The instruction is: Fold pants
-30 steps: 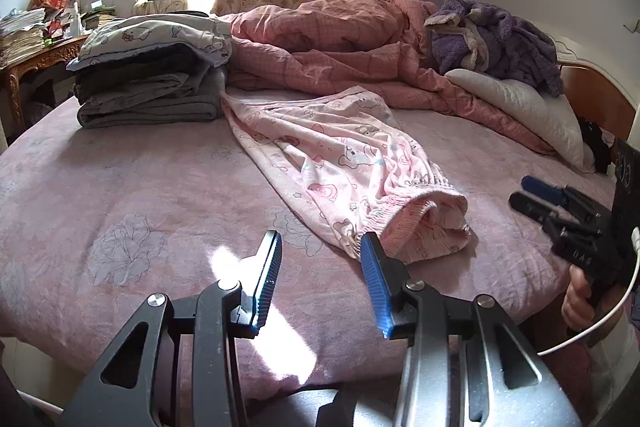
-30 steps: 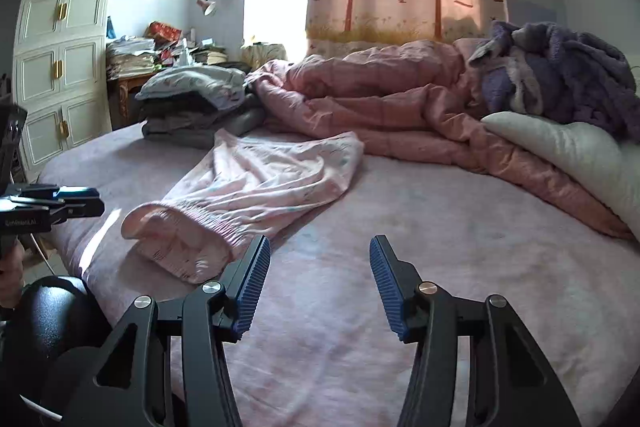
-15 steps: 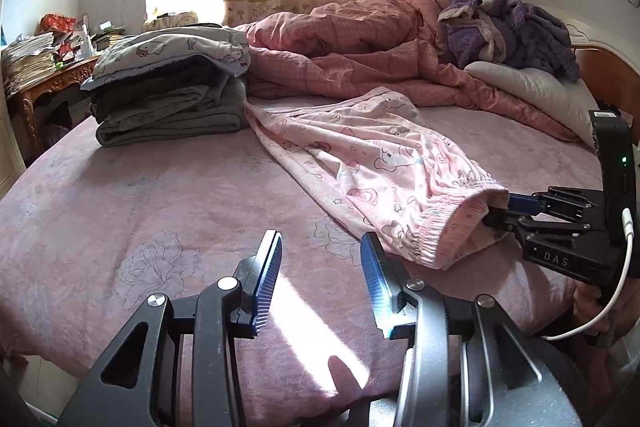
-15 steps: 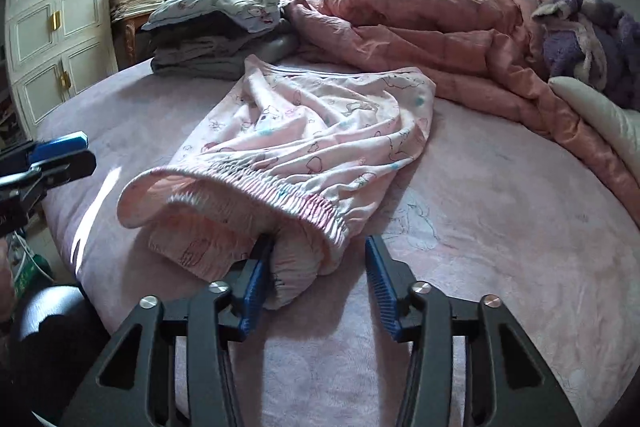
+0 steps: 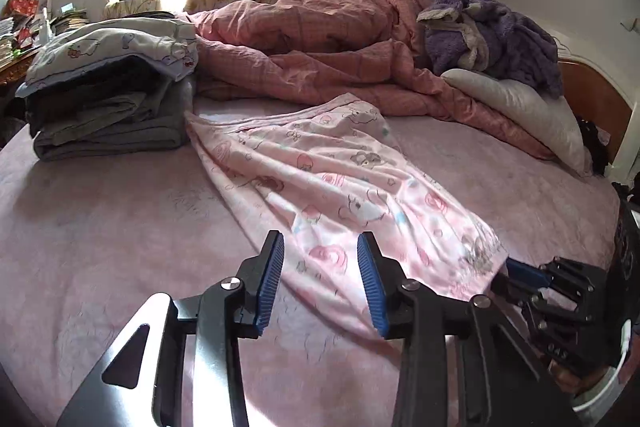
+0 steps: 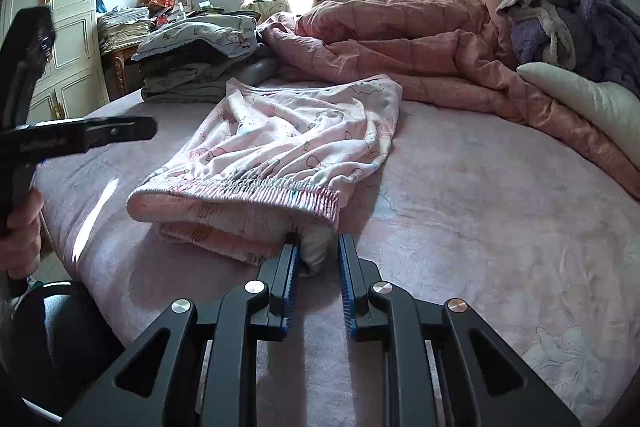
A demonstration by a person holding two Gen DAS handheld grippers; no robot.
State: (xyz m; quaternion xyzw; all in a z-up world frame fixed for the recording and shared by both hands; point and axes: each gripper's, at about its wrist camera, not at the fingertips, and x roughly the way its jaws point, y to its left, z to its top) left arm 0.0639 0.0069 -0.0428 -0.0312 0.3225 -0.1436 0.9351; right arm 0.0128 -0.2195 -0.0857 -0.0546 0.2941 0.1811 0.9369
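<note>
Pink cartoon-print pants (image 5: 332, 183) lie flat on the pink bed sheet (image 5: 100, 227), waistband (image 6: 240, 193) toward me. In the right wrist view my right gripper (image 6: 318, 247) is closing on the near right corner of the waistband, and a bunch of cloth fills the gap between its pads. That gripper (image 5: 516, 273) also shows at the pants' right corner in the left wrist view. My left gripper (image 5: 320, 247) hovers over the pants' left edge. Its jaws are closing, cloth lies below the gap, and the pads are not pressing on it. Seen from the right, the left gripper (image 6: 148, 129) is side-on.
A stack of folded clothes (image 5: 108, 99) sits at the back left of the bed. A crumpled pink quilt (image 5: 320, 47), a purple robe (image 5: 492, 35) and a white pillow (image 5: 520, 107) line the back and right. A cream cabinet (image 6: 60, 39) stands beyond the bed's left edge.
My right gripper came forward and down onto the waistband corner and narrowed its jaws around it. My left gripper slid across to the pants' left edge, which now lies under its jaws.
</note>
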